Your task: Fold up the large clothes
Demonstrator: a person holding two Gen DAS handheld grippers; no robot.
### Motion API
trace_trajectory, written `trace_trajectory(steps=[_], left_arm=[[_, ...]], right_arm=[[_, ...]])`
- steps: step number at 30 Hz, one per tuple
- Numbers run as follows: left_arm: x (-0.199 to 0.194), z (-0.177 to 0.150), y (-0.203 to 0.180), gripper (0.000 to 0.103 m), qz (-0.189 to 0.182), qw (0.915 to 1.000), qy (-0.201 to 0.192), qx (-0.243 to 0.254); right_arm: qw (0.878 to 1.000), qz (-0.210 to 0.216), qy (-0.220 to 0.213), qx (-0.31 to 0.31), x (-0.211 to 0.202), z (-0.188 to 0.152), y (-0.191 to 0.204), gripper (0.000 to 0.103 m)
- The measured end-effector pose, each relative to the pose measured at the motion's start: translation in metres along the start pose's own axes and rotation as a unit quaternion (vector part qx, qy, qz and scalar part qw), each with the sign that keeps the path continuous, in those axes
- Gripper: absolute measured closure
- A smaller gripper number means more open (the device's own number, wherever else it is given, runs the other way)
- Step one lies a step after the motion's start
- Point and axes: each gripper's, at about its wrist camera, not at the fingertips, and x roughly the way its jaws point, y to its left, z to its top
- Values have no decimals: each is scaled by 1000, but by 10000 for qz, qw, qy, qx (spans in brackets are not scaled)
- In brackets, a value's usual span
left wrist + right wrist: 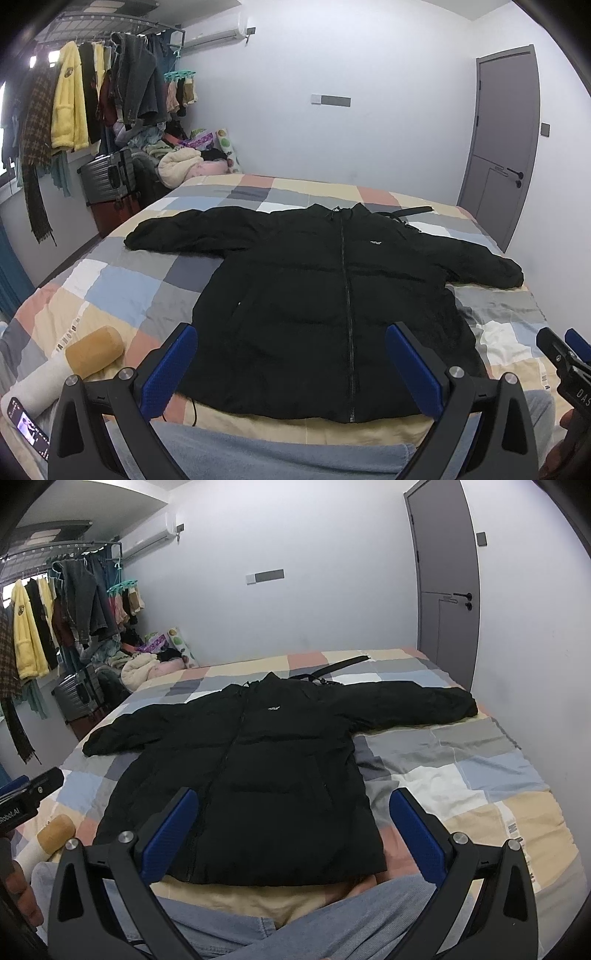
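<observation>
You hold the left gripper and right gripper spread wide, empty, above the bed's near edge. The black jacket lies flat mid-bed, sleeves out, unfolded; next, probably pinch a far sleeve cuff inward.

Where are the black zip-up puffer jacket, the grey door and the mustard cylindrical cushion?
Black zip-up puffer jacket (295, 314): left wrist view, front panel left of zip.
Grey door (443, 590): right wrist view, upper panel.
Mustard cylindrical cushion (94, 350): left wrist view, its side.
</observation>
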Motion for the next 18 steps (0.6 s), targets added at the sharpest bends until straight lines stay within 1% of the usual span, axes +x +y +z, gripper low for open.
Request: trace_trajectory(steps=[6,13,18], left_arm=[[1,1,-2,0,51,10000,-15,-2],[2,2,-2,0,13,10000,2,-28],[5,6,-5,0,-83,9999,68,42]], right_arm=[[10000,-35,59,18,2,-1,-2,0],[9999,54,70,48,2,-4,-3,0],[9993,206,157,269,8,-3,-9,0]])
